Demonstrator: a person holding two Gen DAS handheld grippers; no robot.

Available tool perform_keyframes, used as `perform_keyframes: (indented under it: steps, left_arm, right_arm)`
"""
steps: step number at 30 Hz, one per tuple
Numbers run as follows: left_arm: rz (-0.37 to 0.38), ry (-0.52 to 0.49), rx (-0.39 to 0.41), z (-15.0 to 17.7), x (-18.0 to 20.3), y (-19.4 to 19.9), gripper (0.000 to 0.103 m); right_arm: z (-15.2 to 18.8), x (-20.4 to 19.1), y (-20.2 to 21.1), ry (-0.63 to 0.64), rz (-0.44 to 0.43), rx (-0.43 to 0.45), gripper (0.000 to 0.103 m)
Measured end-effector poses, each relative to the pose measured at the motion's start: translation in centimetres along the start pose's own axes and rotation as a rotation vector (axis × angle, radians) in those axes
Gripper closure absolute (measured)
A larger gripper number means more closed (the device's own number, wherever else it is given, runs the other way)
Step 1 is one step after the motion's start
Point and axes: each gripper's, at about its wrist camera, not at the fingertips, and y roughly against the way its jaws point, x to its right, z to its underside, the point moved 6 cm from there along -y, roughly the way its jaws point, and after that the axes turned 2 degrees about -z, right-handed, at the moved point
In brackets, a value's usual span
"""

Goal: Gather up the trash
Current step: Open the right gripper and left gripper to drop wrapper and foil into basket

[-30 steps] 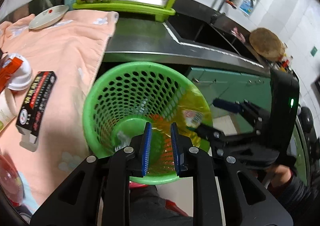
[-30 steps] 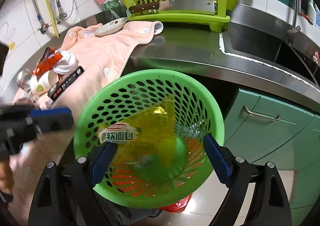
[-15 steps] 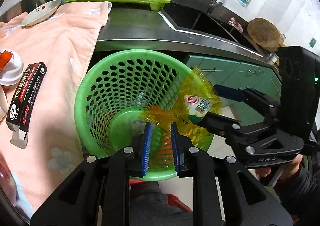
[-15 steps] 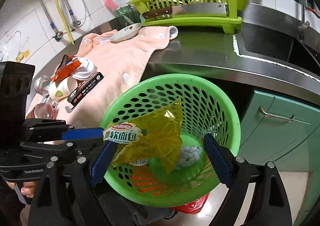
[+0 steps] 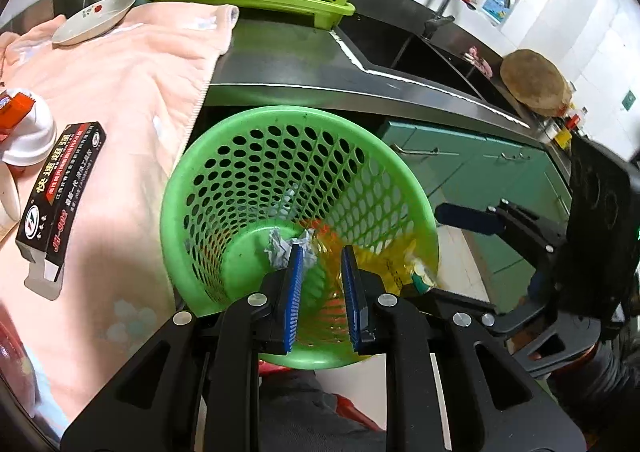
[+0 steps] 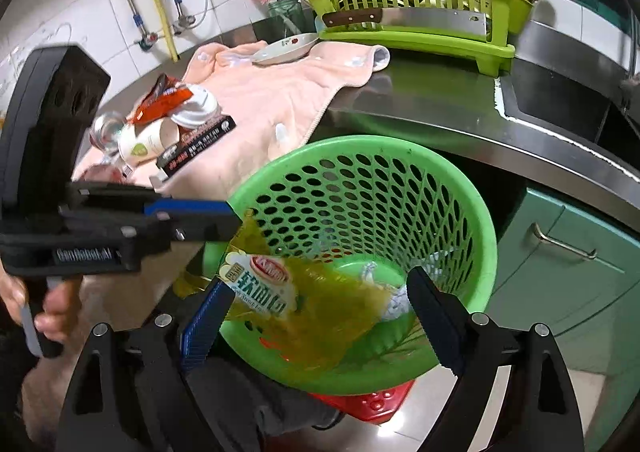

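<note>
A green perforated trash basket [image 5: 248, 179] hangs below the counter edge; it also shows in the right wrist view [image 6: 476, 211]. A yellow bread wrapper [image 6: 304, 304] lies over its near rim, partly inside, and shows in the left wrist view [image 5: 384, 256]. Crumpled paper [image 5: 280, 248] lies at the bottom. My left gripper [image 5: 320, 276] hovers over the basket, its jaws a narrow gap apart and empty. My right gripper [image 6: 316, 316] is wide open, its fingers on either side of the wrapper. More trash lies on the pink towel: a black box [image 5: 60, 191], a paper cup [image 6: 148, 139] and a red sachet [image 6: 160, 103].
A pink towel [image 5: 132, 63] covers the steel counter [image 5: 304, 59]. A green dish rack [image 6: 408, 11] with a cleaver and a small plate [image 5: 94, 19] stand at the back. A sink [image 6: 560, 99] lies to the right. Green cabinets [image 6: 580, 264] stand below.
The wrapper has dropped from the right gripper's open fingers and slid lower onto the basket's rim. The right gripper has drawn back. The left gripper has shifted slightly over the basket.
</note>
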Motion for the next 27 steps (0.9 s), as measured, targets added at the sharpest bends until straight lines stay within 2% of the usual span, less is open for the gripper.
perform_keyframes:
  steps: [7, 10, 13, 17, 22, 27]
  left_arm:
    - [-0.020, 0.029, 0.009, -0.1, -1.2, 0.6, 0.083]
    - [-0.028, 0.040, 0.019, -0.2, -1.8, 1.2, 0.083]
    - [-0.036, 0.057, 0.032, -0.2, -2.6, 2.0, 0.083]
    - [-0.035, 0.055, 0.046, -0.1, -2.9, 2.9, 0.083]
    - [-0.049, 0.047, 0.055, 0.2, -3.0, 3.8, 0.083]
    - [-0.081, 0.060, 0.106, 0.9, -3.9, 6.7, 0.083]
  right_arm:
    - [-0.4, 0.2, 0.0, -0.006, 0.000, 0.011, 0.019]
    - [-1.0, 0.7, -0.1, -0.031, 0.037, 0.021, 0.019]
    - [-1.3, 0.9, -0.5, -0.079, -0.010, 0.003, 0.019]
    - [-1.4, 0.5, -0.9, -0.045, 0.024, -0.005, 0.019]
    - [-1.6, 0.5, -0.8, -0.076, 0.005, 0.006, 0.019]
    - [-2.7, -0.6, -1.2, -0.044, 0.002, 0.007, 0.019]
